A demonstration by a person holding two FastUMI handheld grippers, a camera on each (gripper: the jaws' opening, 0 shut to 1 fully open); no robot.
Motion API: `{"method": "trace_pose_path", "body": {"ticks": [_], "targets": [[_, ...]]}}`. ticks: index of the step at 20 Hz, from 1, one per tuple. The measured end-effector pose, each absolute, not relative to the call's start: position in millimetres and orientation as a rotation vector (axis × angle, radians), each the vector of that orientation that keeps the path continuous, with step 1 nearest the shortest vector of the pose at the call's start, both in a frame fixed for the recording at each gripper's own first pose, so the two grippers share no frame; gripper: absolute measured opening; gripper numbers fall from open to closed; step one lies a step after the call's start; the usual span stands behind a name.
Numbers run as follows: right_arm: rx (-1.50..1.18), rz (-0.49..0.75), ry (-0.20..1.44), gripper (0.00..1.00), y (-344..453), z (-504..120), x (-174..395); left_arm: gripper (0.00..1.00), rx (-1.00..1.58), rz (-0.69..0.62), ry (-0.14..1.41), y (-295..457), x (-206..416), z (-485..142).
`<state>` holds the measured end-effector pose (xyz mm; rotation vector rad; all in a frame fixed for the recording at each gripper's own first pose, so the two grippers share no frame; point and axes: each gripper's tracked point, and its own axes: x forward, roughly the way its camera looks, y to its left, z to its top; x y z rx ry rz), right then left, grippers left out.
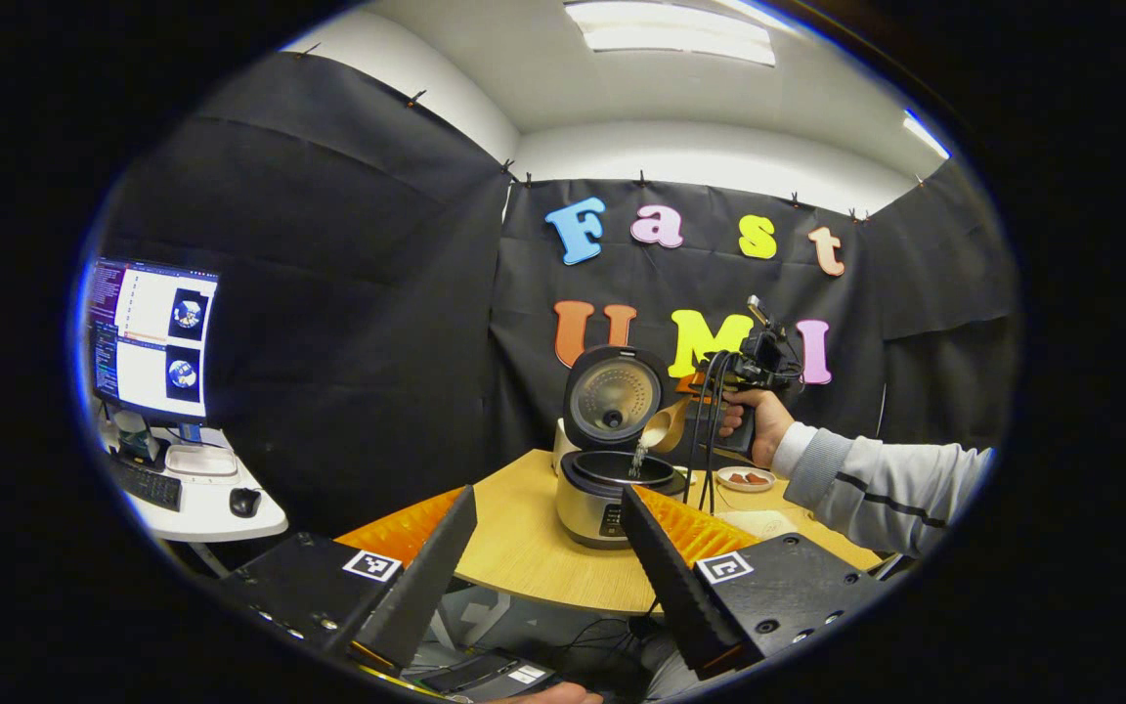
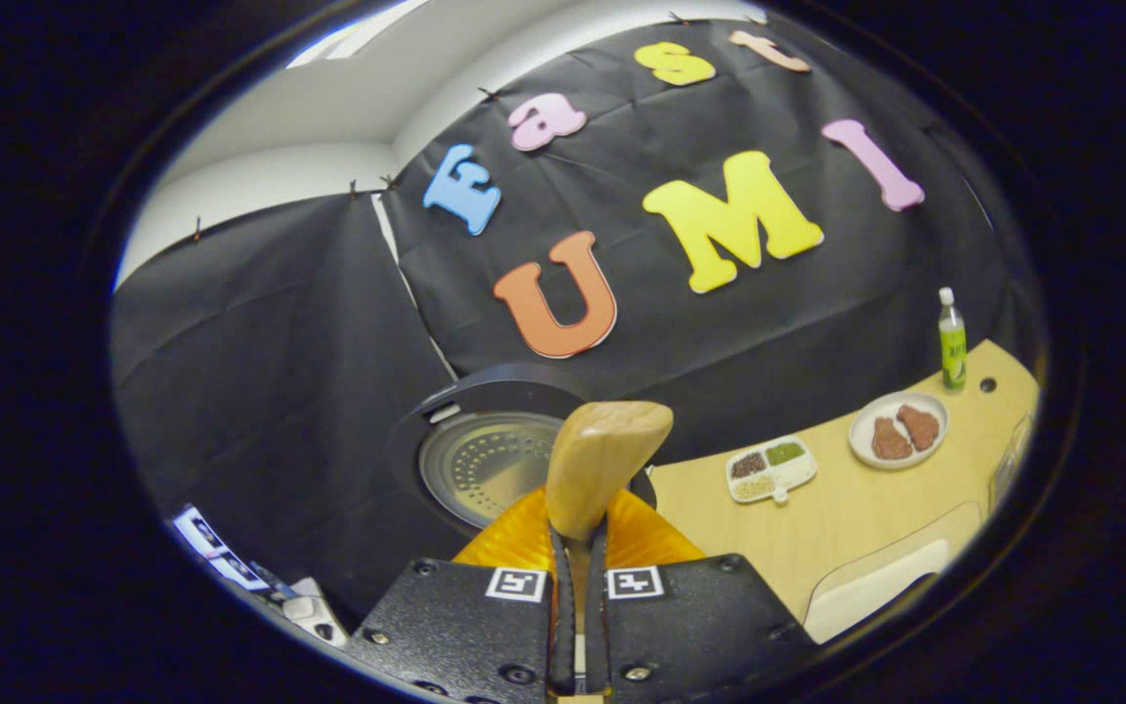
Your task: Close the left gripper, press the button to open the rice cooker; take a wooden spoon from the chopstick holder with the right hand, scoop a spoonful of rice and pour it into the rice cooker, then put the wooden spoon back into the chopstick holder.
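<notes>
The rice cooker (image 1: 612, 494) stands on the round wooden table (image 1: 524, 557) with its lid (image 1: 612, 396) swung up. In the left gripper view, a hand holds my right gripper (image 1: 719, 376) above and to the right of the pot. It is shut on a wooden spoon (image 1: 666, 425), which is tipped down, and rice grains (image 1: 637, 458) fall from it into the pot. In the right gripper view, the right gripper (image 2: 578, 533) clamps the handle of the wooden spoon (image 2: 607, 455), with the cooker lid (image 2: 485, 460) just behind. My left gripper (image 1: 548, 499) hangs open in front of the table, holding nothing.
A plate of brown food (image 2: 895, 430), a divided dish of grains (image 2: 771, 467) and a green bottle (image 2: 952, 342) sit on the table right of the cooker. A pale board (image 2: 876, 587) lies near the table's edge. A desk with a monitor (image 1: 154, 337), keyboard and mouse stands at the left.
</notes>
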<state>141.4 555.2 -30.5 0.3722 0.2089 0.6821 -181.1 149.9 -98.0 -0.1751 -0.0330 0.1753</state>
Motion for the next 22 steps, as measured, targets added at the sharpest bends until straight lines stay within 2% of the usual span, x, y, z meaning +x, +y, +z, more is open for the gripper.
{"method": "trace_pose_path", "body": {"ticks": [7,11,16,22], "targets": [[0.088,0.698,-0.018,0.09,580,-5,107,0.95,-0.185,0.174,-0.032,150,-182,-97],[-0.039,0.710,-0.048,0.10,598,-20,95,0.94,-0.196,0.188,-0.028,155,-184,-100],[-0.250,0.748,-0.168,0.10,611,-24,67,0.94,-0.217,0.213,-0.047,161,-184,-96],[-0.281,0.729,-0.168,0.10,591,-28,63,0.94,-0.207,0.204,-0.041,149,-181,-93]]}}
